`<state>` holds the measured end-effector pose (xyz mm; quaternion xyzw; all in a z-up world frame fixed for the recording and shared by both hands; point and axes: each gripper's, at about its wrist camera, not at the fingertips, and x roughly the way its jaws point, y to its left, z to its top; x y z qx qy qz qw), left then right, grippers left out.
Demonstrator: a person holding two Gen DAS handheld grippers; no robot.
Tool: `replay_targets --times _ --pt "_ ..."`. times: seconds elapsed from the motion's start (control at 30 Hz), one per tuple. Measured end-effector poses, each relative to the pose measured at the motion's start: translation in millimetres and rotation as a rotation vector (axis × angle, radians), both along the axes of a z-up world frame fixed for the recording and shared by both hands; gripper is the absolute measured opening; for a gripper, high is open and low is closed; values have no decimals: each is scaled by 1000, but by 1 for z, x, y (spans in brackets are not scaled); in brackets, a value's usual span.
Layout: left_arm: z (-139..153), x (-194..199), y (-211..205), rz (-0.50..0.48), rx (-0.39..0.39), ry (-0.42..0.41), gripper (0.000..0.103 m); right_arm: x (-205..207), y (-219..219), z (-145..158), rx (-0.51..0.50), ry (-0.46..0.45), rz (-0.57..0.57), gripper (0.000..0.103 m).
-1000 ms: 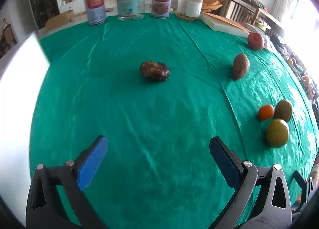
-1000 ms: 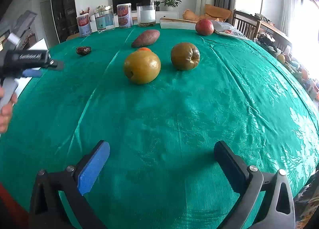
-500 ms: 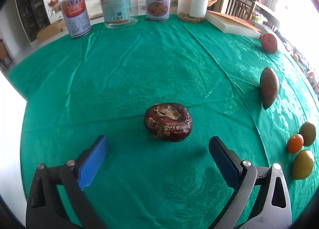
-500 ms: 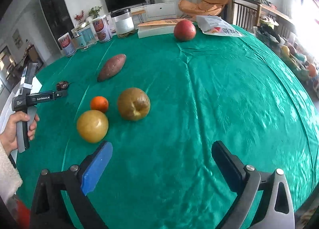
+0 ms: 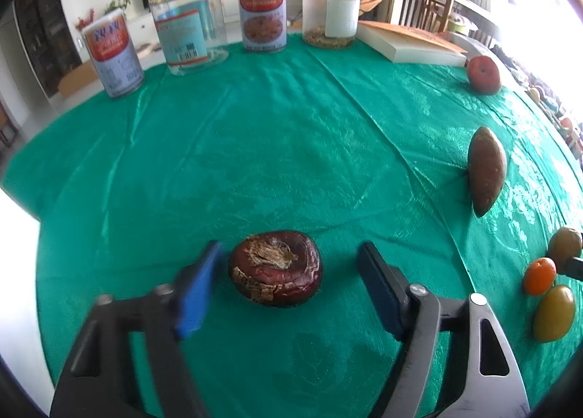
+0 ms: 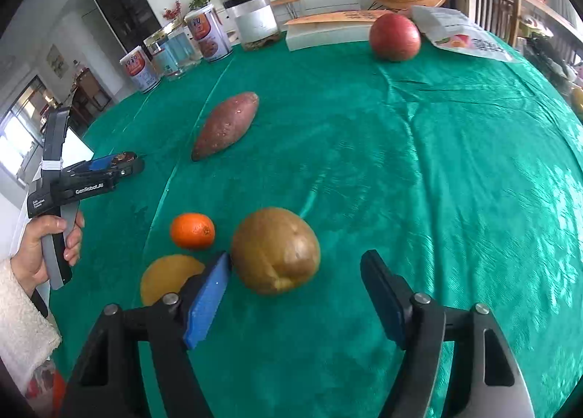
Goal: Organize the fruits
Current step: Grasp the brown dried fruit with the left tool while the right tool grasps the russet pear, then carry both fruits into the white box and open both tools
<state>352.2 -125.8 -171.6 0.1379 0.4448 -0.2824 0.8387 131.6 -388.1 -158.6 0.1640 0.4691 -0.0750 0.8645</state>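
Note:
My left gripper (image 5: pixel 288 290) is open with a dark red wrinkled fruit (image 5: pixel 276 268) between its fingers, the left pad (image 5: pixel 198 294) close to it. My right gripper (image 6: pixel 295 305) is open around a brown pear (image 6: pixel 276 249), its left pad (image 6: pixel 207 303) almost touching. A tangerine (image 6: pixel 192 231) and a yellow-green fruit (image 6: pixel 167 277) lie just left of the pear. A sweet potato (image 6: pixel 226 125) lies further back and a red apple (image 6: pixel 394 37) at the far side. The left gripper also shows in the right wrist view (image 6: pixel 109 166).
The green tablecloth (image 5: pixel 273 134) covers a round table. Two cans (image 5: pixel 113 55), two clear jars (image 5: pixel 329 12) and a flat box (image 5: pixel 411 44) stand along the far edge. A printed bag (image 6: pixel 462 37) lies behind the apple. A white surface (image 5: pixel 18 272) borders the left.
Both grippers moved forward. The left one now has the dark red fruit between its fingers and the right one the brown pear. Both pairs of fingers have narrowed.

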Motion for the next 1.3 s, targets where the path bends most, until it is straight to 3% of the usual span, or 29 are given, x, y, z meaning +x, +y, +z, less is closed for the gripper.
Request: replay_targets --times 0.07,0.1,0.4,0.53,0.63,0.87,1.0,1.13,1.2,1.3 --pt "1 0 2 6 -3 -6 61 7 0 -5 22 11 12 58" --pt "3 0 4 6 -4 -13 47 9 0 -6 33 4 12 48" --pt "25 -39 40 31 -107 75 46 -23 -4 12 71 -18 -61 49" --pt "43 -80 68 65 -156 141 46 -40 12 36 74 -50 -29 49" --pt "51 -116 89 50 -146 168 46 -46 40 54 83 -80 24 49" --pt "78 -176 169 99 -201 216 46 -26 156 50 229 -52 254 48" --pt "130 -192 237 166 -263 125 47 0 242 70 282 -89 424 49" --pt "165 -178 310 292 -277 41 47 33 326 104 287 -141 605 49" --pt "158 -152 345 389 -227 34 47 50 369 114 252 -155 678 49" --pt "120 -107 389 536 -164 128 47 84 432 115 178 -135 796 49"
